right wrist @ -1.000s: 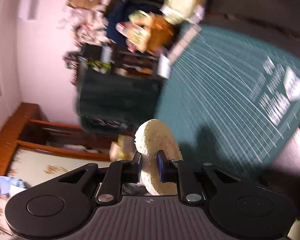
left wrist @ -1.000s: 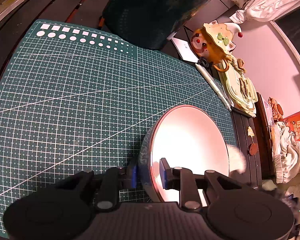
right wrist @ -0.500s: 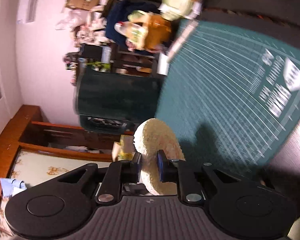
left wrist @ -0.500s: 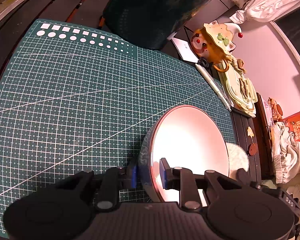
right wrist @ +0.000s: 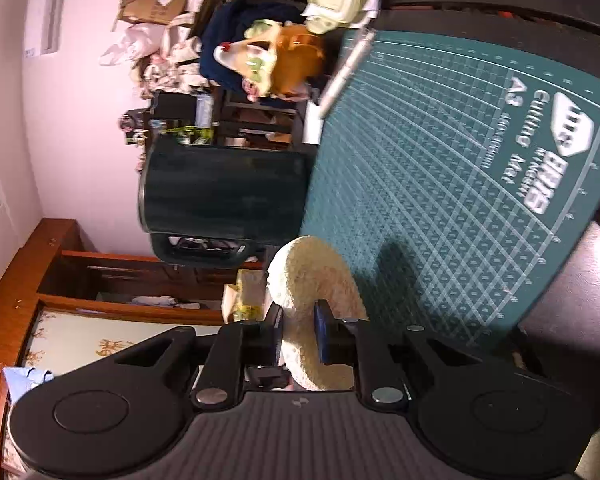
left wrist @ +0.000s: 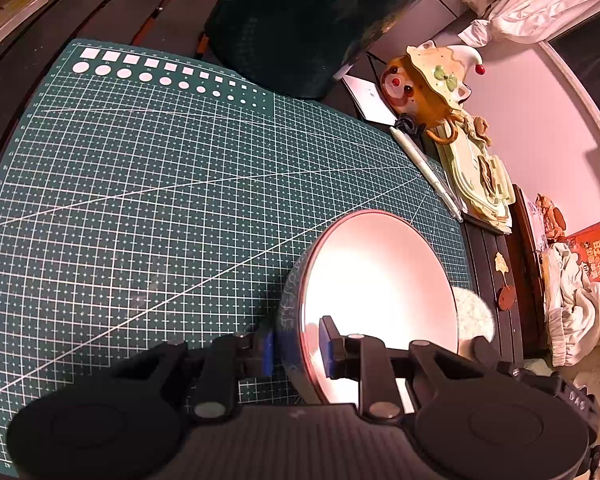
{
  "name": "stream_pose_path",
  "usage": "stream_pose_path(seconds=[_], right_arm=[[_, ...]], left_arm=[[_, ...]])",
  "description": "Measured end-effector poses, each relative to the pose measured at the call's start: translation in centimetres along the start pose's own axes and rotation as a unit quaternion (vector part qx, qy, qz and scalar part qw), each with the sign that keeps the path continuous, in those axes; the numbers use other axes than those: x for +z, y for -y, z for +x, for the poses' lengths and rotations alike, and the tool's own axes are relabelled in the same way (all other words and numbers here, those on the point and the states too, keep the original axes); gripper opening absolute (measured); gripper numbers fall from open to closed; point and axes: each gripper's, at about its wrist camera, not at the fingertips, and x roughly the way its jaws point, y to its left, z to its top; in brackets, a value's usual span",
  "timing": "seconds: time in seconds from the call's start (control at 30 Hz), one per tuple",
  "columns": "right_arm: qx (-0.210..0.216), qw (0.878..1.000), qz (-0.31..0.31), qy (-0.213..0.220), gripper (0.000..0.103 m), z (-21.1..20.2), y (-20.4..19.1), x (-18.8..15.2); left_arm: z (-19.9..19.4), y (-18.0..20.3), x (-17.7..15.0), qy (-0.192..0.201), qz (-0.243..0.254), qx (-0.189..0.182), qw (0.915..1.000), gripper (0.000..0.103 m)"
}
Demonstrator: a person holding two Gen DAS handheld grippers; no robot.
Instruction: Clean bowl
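A bowl (left wrist: 380, 288) with a pale inside and a grey crackled outer wall is tilted on its side over the green cutting mat (left wrist: 160, 200). My left gripper (left wrist: 298, 348) is shut on its rim, one pad inside and one outside. A round cream scrubbing pad (right wrist: 312, 280) stands on edge in my right gripper (right wrist: 298, 340), which is shut on it. In the left wrist view that pad (left wrist: 474, 314) peeks out just behind the bowl's right rim, with the black body of the right gripper below it. The bowl does not show in the right wrist view.
A dark green mug (right wrist: 224, 196) stands at the mat's far edge. A clown-faced ceramic piece (left wrist: 424, 88), a pale green dish (left wrist: 476, 172) and a white pen (left wrist: 424, 172) lie beside the mat's right edge. Crumpled cloth (left wrist: 580, 312) lies at the right.
The scrubbing pad and the right gripper have edged further into sight behind the bowl's right rim. The right wrist view has shifted slightly. The left gripper and the bowl have stayed put.
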Motion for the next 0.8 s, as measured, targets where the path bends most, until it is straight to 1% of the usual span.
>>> stream_pose_path(seconds=[0.1,0.13,0.2,0.33,0.4,0.5,0.6,0.73,0.8], right_arm=[[0.031,0.999,-0.001,0.01,0.016,-0.7,-0.8,0.3],[0.03,0.999,-0.007,0.01,0.016,-0.7,-1.1,0.2],[0.016,1.0,-0.015,0.005,0.016,-0.2,-0.8,0.0],[-0.02,1.0,0.004,-0.01,0.016,0.5,0.7,-0.5],[-0.014,1.0,0.004,-0.011,0.016,0.4,0.5,-0.5],[0.003,1.0,-0.016,-0.002,0.016,-0.1,-0.9,-0.3],[0.013,1.0,-0.018,0.003,0.016,-0.3,-1.2,-0.2],[0.001,1.0,0.001,-0.001,0.016,0.2,0.2,-0.3],[-0.023,1.0,0.001,-0.008,0.016,0.6,0.9,-0.5]], left_arm=[[0.0,0.0,0.1,-0.001,-0.001,0.0,1.0,0.022],[0.0,0.0,0.1,-0.001,-0.001,0.0,1.0,0.022],[-0.1,0.0,0.0,-0.001,-0.001,-0.001,1.0,0.022],[0.2,0.2,0.5,-0.001,-0.002,0.0,1.0,0.022],[0.2,0.1,0.5,-0.002,-0.003,-0.001,1.0,0.022],[0.3,0.2,0.5,-0.002,-0.005,-0.002,1.0,0.022],[0.2,0.2,0.4,-0.002,-0.006,-0.002,1.0,0.022],[0.2,0.1,0.5,-0.002,-0.005,-0.002,1.0,0.022],[0.2,0.0,0.6,-0.002,-0.005,-0.002,1.0,0.022]])
